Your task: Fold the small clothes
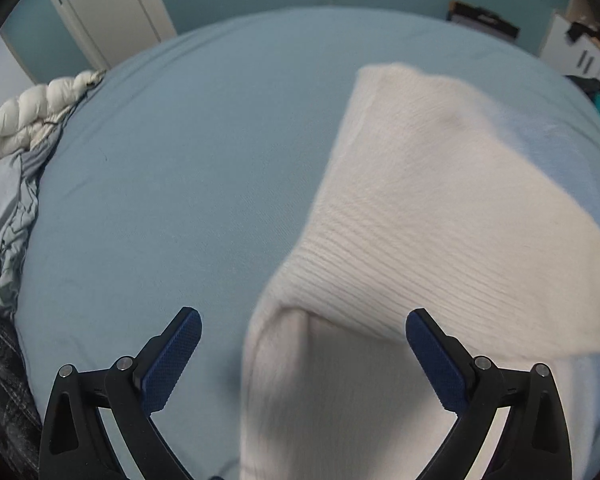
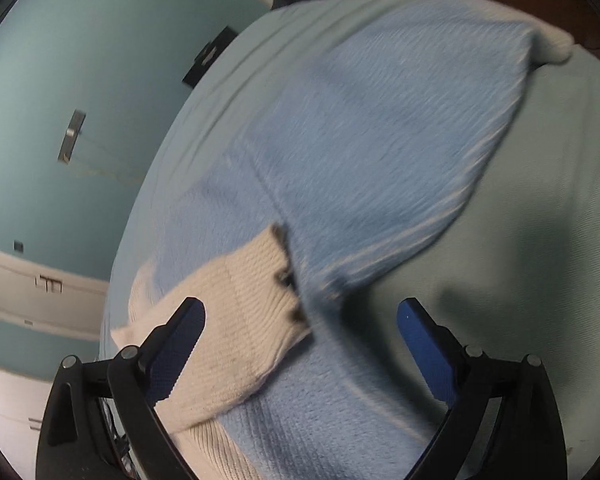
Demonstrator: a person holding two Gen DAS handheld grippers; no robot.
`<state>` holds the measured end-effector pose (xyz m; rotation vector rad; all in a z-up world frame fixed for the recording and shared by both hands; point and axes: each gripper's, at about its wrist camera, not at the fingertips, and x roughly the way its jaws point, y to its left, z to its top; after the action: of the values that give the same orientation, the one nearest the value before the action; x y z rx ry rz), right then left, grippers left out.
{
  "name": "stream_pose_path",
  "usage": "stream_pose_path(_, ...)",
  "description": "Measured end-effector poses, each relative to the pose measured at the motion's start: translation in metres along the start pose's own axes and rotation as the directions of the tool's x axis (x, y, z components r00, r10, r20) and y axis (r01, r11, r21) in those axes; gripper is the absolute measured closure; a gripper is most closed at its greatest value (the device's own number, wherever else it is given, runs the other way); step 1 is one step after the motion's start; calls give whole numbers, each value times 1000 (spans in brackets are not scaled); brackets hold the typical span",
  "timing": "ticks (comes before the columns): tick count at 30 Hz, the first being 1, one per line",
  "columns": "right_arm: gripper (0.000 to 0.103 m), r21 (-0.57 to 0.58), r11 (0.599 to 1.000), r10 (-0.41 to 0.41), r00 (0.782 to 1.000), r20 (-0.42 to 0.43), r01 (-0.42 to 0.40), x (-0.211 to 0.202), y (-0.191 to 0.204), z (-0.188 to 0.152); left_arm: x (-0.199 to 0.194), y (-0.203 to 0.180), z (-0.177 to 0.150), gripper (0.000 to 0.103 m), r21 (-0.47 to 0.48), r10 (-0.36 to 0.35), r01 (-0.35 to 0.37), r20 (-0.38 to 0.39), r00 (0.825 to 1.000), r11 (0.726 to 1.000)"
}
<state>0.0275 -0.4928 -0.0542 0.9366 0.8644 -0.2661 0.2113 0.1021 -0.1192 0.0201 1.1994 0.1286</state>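
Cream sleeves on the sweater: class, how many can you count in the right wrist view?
1. A cream sleeve lies folded across the blue sweater, its cuff near the open right gripper. A second may be hidden; a cream patch shows at the sweater's far corner.

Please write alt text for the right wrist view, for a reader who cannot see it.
A light blue knit sweater with a cream cuffed sleeve folded across it lies on a pale bed sheet. The open right gripper hovers above the cuff, holding nothing.
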Motion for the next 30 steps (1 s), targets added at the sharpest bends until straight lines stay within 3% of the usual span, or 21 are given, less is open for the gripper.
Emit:
stream_pose_path(4, 8, 42, 999, -24, 1000, 18, 23, -26, -24, 7, -35, -27, -17, 0, 46, -32, 30, 48, 998, 998)
stream_pose_path(8, 8, 19, 991, -131, 991, 25, 130, -32, -29, 5, -82, -64, -43, 0, 148, -71, 49, 144, 987, 988)
stream_pose_path(12, 8, -54, 975, -213, 977, 28, 215, -42, -37, 2, -98, -100, -63, 0, 247, -24, -30, 212, 977, 969)
stream_pose_path(18, 8, -185, 937, -285, 954, 95, 298, -59, -27, -11, -93, -110, -75, 0, 348, 49, -134, 242, 969, 928)
stream_pose_path(23, 8, -109, 968, -218, 973, 76, 225, -79, -51, -9, -105, -111, -76, 0, 335, 31, -124, 270, 962, 934)
stream_pose_path(27, 8, -22, 984, -177, 982, 62, 179, -87, -74, -3, -99, -107, -73, 0, 311, 36, -112, 239, 970, 944)
stream_pose_path(30, 8, 106, 993, -61, 997, 45, 56, -83, -98, 14, -95, -104, -70, 0, 292, 9, -71, 209, 978, 954)
